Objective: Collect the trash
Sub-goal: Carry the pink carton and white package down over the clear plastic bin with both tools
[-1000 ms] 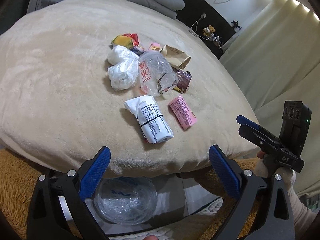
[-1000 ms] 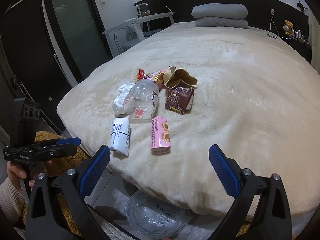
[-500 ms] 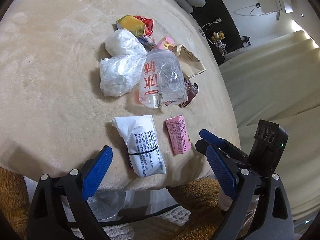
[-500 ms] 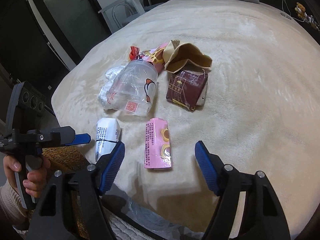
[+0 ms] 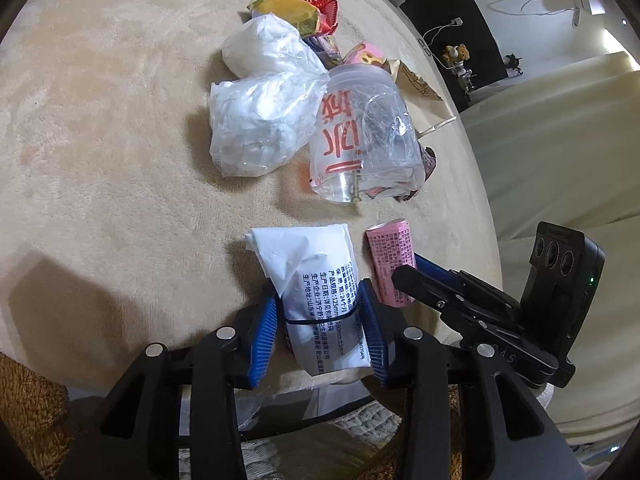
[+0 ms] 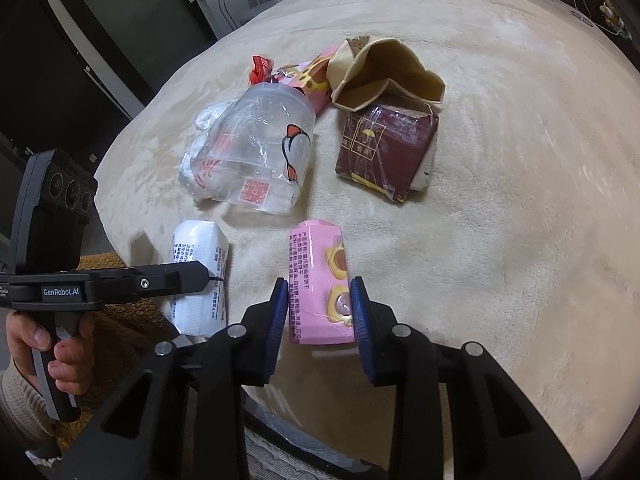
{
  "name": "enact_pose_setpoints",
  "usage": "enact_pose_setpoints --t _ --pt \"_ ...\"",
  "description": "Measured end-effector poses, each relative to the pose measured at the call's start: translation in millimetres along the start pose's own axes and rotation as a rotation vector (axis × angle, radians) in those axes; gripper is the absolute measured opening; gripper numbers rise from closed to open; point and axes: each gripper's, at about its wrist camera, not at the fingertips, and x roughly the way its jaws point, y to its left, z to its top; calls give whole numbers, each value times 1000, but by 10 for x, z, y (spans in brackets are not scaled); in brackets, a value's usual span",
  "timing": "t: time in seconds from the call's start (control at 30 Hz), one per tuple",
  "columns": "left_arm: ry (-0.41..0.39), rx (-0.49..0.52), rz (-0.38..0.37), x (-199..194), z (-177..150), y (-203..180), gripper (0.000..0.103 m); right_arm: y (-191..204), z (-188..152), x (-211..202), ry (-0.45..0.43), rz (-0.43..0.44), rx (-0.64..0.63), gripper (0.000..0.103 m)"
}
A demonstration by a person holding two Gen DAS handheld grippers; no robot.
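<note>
We have a piece of trash in each gripper. The white tissue pack, bound by a thin black band, lies at the near edge of the bed, and our left gripper has just closed its jaws on it, the blue pads pressing its two long sides right at the band. Just beside it, the pink snack wrapper lies lengthwise toward us, and our right gripper has likewise just closed on its near end, one pad on each side. Both jaws stand narrow, stopped only by what they hold.

We judge these two were taken first because they lie nearest the edge and apart from the rest, so each can be gripped across its narrow width without disturbing anything. Both still rest on the blanket; neither looks lifted yet.

Farther up the bed the remaining trash sits bunched together: a crushed clear plastic cup with red print, two crumpled white plastic bags, a dark red packet, a torn brown paper bag and some coloured wrappers behind. Below the bed's edge a clear bag liner shows, probably where the trash goes.
</note>
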Motion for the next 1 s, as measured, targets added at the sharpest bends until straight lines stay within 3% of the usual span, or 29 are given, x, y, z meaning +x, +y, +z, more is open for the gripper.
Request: enact_pose_setpoints --t 0.5,0.87,1.0 --pt "-119 179 21 -307 -286 -313 38 111 -279 -493 -156 21 65 33" --pt "-246 310 -31 -599 -630 -551 38 312 -858 -748 -259 30 126 33" --pt "-276 360 6 -644 -755 -613 38 360 -1051 -809 -287 32 149 33"
